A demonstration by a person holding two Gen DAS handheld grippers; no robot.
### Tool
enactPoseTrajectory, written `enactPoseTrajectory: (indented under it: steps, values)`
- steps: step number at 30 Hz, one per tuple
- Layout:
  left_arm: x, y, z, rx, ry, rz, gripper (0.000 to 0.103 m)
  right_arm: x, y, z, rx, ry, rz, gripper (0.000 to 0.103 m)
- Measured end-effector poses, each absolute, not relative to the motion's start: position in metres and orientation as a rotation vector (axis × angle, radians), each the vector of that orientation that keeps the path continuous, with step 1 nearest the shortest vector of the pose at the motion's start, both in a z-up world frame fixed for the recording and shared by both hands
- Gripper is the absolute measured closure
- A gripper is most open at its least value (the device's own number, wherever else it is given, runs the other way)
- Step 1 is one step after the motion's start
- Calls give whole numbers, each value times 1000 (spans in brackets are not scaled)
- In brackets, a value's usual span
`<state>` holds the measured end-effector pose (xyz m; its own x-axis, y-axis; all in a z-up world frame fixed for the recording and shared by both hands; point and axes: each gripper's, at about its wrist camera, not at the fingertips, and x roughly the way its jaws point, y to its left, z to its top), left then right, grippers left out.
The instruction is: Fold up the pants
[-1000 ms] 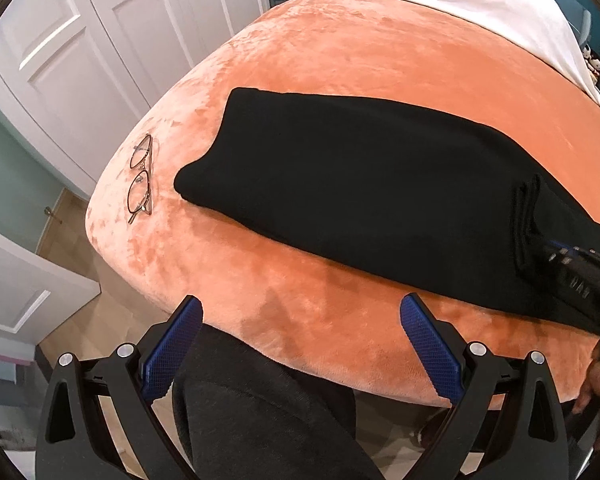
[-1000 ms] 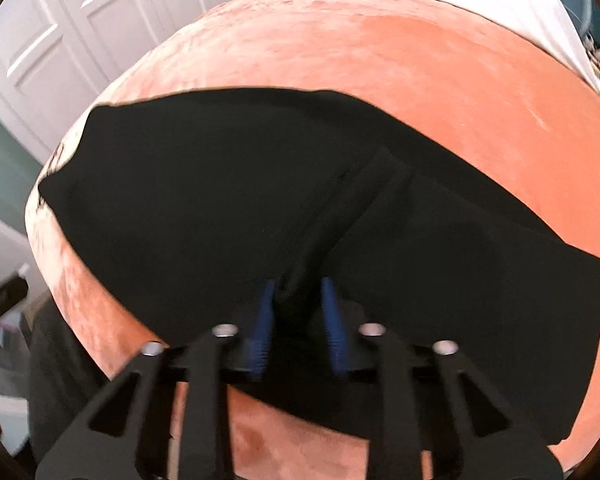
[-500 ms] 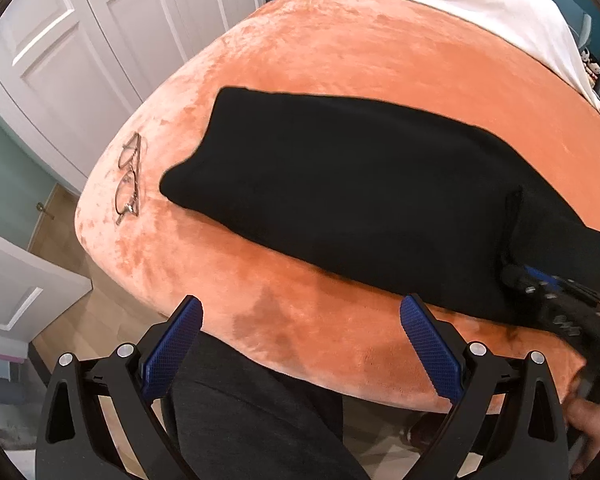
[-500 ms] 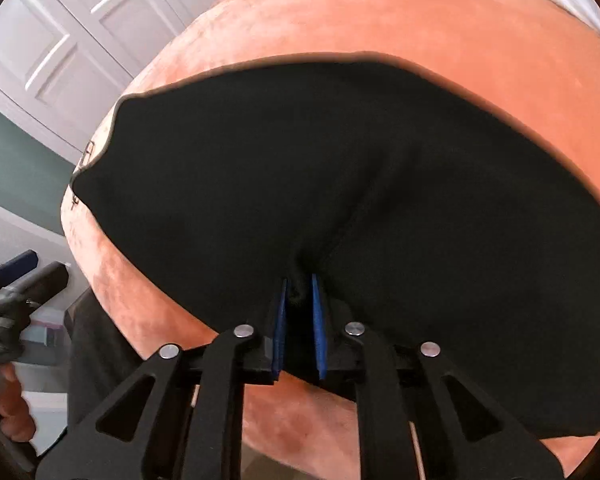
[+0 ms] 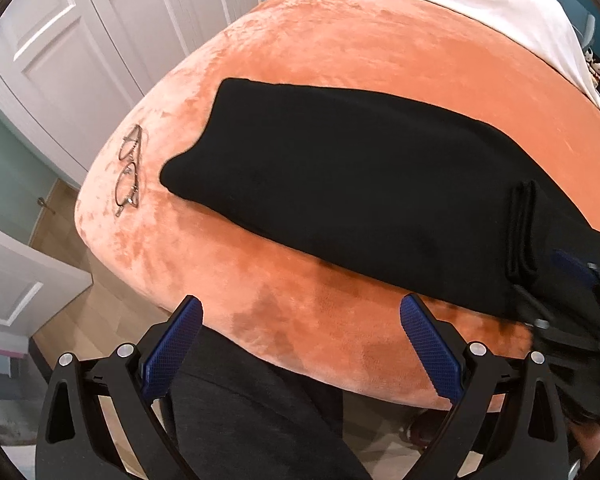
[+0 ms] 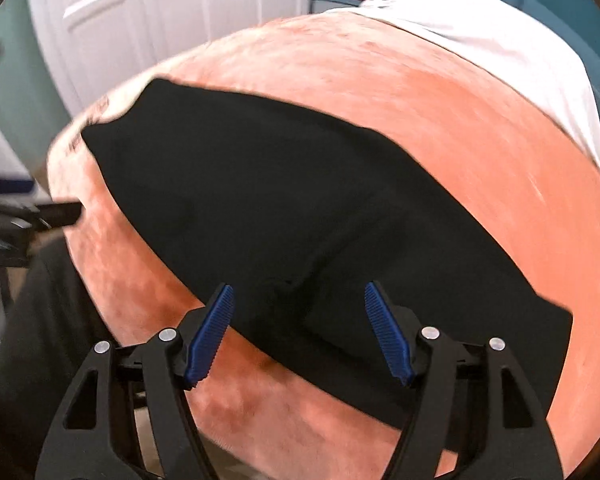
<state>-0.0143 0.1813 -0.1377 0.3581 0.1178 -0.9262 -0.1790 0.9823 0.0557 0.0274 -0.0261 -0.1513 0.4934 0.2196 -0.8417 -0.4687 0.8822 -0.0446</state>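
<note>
My right claw (image 6: 298, 332) has just been opening; its pads stand apart over the pants (image 5: 364, 196), nothing pinched. My left claw (image 5: 300, 348) hangs apart off the bed (image 5: 380, 40) edge. The pants lie across the bed. Next, I'd lift clear without snagging, then smooth the raised fold.

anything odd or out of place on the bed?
Yes: a pair of glasses lies loose on the orange blanket near the bed corner, just left of the black pants. A further fold could sweep them off. The pants' right end has a bunched ridge.
</note>
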Motion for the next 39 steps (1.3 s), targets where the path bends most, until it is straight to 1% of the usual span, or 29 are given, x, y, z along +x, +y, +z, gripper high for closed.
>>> enactPoseTrajectory:
  steps: [2, 3, 4, 6, 7, 8, 10, 13, 15, 17, 18, 19, 20, 21, 22, 24, 26, 28, 30, 34, 37, 39]
  values:
    - [-15, 185, -137, -66, 1191, 197, 5, 36, -13, -171, -356, 999, 404, 47]
    - [-15, 187, -137, -70, 1192, 199, 5, 41, -9, -178, -367, 1022, 393, 55]
    - [-15, 190, -138, -74, 1193, 205, 5, 46, -9, -186, -351, 1032, 381, 60]
    - [-15, 196, -139, -81, 1194, 215, 5, 51, -20, -184, -284, 1037, 363, 72]
    - [-15, 199, -141, -87, 1197, 220, 5, 57, -27, -180, -224, 1052, 362, 84]
    - [-14, 203, -143, -97, 1199, 224, 5, 63, -33, -177, -159, 1065, 356, 87]
    - [-13, 209, -147, -109, 1205, 231, 5, 77, -52, -164, 37, 1088, 344, 88]
    - [-11, 216, -151, -129, 1212, 239, 5, 92, -63, -135, 218, 1041, 347, 88]
    - [-8, 220, -153, -148, 1220, 234, 5, 98, -50, -121, 221, 1016, 391, 88]
    - [-5, 222, -155, -163, 1224, 227, 5, 105, -26, -128, 155, 1031, 436, 88]
    - [-4, 224, -156, -186, 1230, 214, 5, 107, -11, -139, 88, 1052, 436, 86]
    - [-3, 225, -157, -203, 1237, 205, 5, 113, 6, -165, 2, 1119, 433, 78]
    - [-3, 228, -157, -224, 1245, 196, 5, 118, 15, -184, -35, 1176, 435, 77]
    - [-3, 231, -157, -250, 1247, 185, 5, 114, 17, -187, -46, 1149, 422, 73]
    - [-4, 233, -156, -265, 1243, 181, 5, 110, 14, -176, -2, 1110, 431, 57]
    - [-7, 237, -157, -275, 1233, 195, 5, 104, -4, -154, 142, 1076, 463, 41]
    - [-8, 236, -161, -286, 1244, 201, 5, 90, -47, -129, 271, 993, 439, 33]
    - [-6, 232, -165, -303, 1260, 185, 5, 78, -95, -118, 312, 960, 336, 17]
    - [-4, 224, -167, -313, 1268, 161, 5, 68, -150, -117, 338, 956, 215, 17]
    - [2, 210, -171, -363, 1258, 118, 5, 47, -264, -149, 505, 1037, -2, 17]
    - [10, 214, -182, -481, 1256, 131, 5, 41, -303, -174, 596, 1067, -24, 17]
    - [14, 223, -186, -553, 1234, 183, 5, 42, -301, -188, 651, 1080, 17, 17]
